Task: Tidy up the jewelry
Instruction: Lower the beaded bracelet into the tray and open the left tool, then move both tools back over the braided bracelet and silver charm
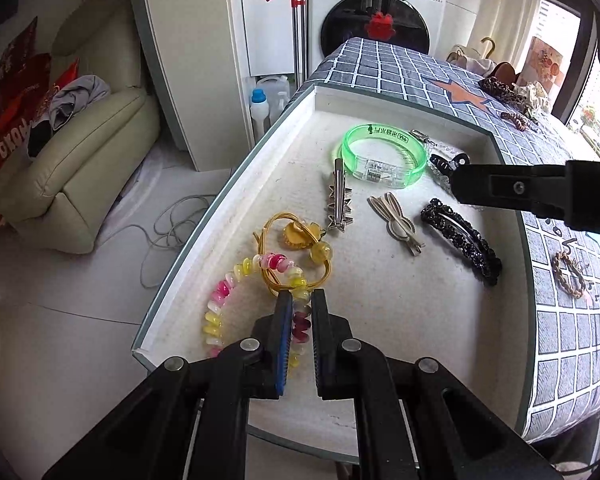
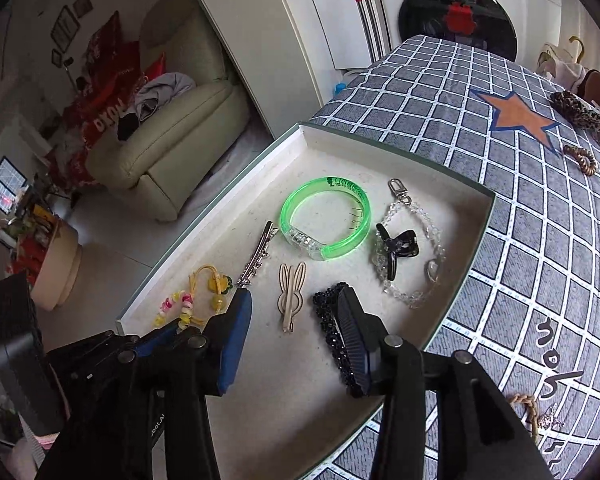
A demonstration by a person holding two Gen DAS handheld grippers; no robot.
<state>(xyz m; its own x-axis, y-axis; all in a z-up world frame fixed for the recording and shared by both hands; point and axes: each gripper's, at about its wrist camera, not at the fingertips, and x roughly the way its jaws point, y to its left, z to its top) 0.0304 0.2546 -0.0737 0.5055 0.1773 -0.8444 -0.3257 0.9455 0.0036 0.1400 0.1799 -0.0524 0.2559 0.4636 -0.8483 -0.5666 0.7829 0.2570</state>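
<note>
1. Jewelry lies spread in a shallow white tray [image 2: 485,216] at the left edge of my tabletop [image 2: 520,240], which wears a grey checked cloth.
2. Far left in the tray: a pink-and-yellow bead bracelet [image 1: 220,300] tangled with a yellow elastic hair tie [image 1: 300,240]. My left tongs [image 1: 299,300] sit right over this pair with the jaws nearly together; a few beads show in the narrow gap, but I cannot tell whether the pads actually pinch them.
3. Next right: a silver star clip [image 1: 339,200], then a beige rabbit-ear clip [image 2: 290,296].
4. Behind those, toward the far side, a green translucent bangle [image 2: 326,218].
5. Right of the rabbit clip: a black beaded barrette [image 2: 332,328]. My right tongs [image 2: 294,308] hover with jaws parted, nothing between the pads; the right finger [image 2: 352,332] overlaps the barrette in view.
6. Far right in the tray: a clear crystal bracelet [image 2: 414,264] with a small black claw clip [image 2: 398,248] lying on it.
7. Still out on the cloth: a braided straw bracelet [image 1: 568,274] near me, a brown spiral tie [image 2: 580,160] and a leopard scrunchie [image 2: 574,110] further off.
8. My reading: most pieces are in, a few remain outside, and the left tangle wants separating.
</note>
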